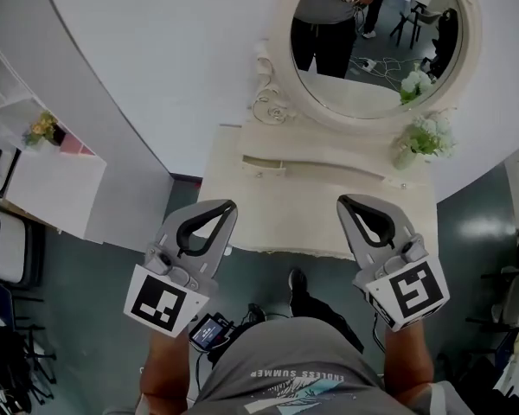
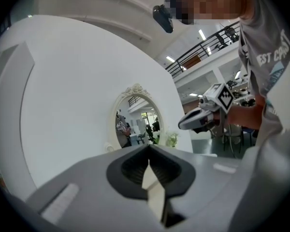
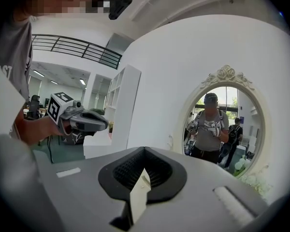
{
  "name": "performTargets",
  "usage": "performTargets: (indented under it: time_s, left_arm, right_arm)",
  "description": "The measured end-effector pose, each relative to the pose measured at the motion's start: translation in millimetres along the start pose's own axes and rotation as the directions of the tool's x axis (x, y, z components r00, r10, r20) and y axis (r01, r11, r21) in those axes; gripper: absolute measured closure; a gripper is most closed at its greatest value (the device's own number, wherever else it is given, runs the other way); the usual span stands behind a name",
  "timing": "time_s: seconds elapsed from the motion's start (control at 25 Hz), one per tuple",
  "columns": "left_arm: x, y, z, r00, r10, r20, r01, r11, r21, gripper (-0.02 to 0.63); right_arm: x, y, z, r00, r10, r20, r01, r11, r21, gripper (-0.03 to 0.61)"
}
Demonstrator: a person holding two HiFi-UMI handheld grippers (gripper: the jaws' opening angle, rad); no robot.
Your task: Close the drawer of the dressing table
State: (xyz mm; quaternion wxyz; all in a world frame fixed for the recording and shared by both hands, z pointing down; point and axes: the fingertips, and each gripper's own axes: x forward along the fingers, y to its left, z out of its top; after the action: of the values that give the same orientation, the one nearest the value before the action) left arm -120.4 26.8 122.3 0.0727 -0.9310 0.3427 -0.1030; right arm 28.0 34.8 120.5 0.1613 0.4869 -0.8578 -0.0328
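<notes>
The cream dressing table stood on the dark grey-green floor, with its back against the white wall. On its top, at the back, there was a low tier with small knobs, and above it stood an oval mirror in a carved cream frame. A small vase of white flowers stood at the right side, just beside the frame.

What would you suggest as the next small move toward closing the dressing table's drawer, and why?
Probably ease both grippers forward and down toward the front of the dressing table. The left gripper and right gripper are shut and empty, held in the air near its front edge and touching nothing, so no closing push has begun. What stands open isn't clear from above.
</notes>
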Motion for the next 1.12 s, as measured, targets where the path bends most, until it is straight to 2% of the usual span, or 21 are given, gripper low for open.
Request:
performTargets:
  time_s: [0.36, 0.64, 1.12]
  left_arm:
    - [39.8, 17.7, -13.9, 0.997, 0.065, -0.051, -0.067, 0.997, -0.034, 0.611]
    - [65.7, 25.9, -28.1, 0.993, 0.086, -0.086, -0.091, 0.995, -0.049, 0.611]
    - [112.4, 46.7, -82.7, 0.983, 0.086, -0.165, -0.105, 0.988, -0.110, 0.611]
  right_arm:
    - [39.8, -39.5, -13.1, 0.997, 0.072, 0.003, -0.072, 0.997, 0.014, 0.577]
    - [61.0, -62.2, -26.4, 0.995, 0.103, -0.002, -0.103, 0.994, 0.029, 0.577]
    - [105.8, -94.2, -68.8, 0.991, 0.121, -0.054, -0.117, 0.991, 0.071, 0.577]
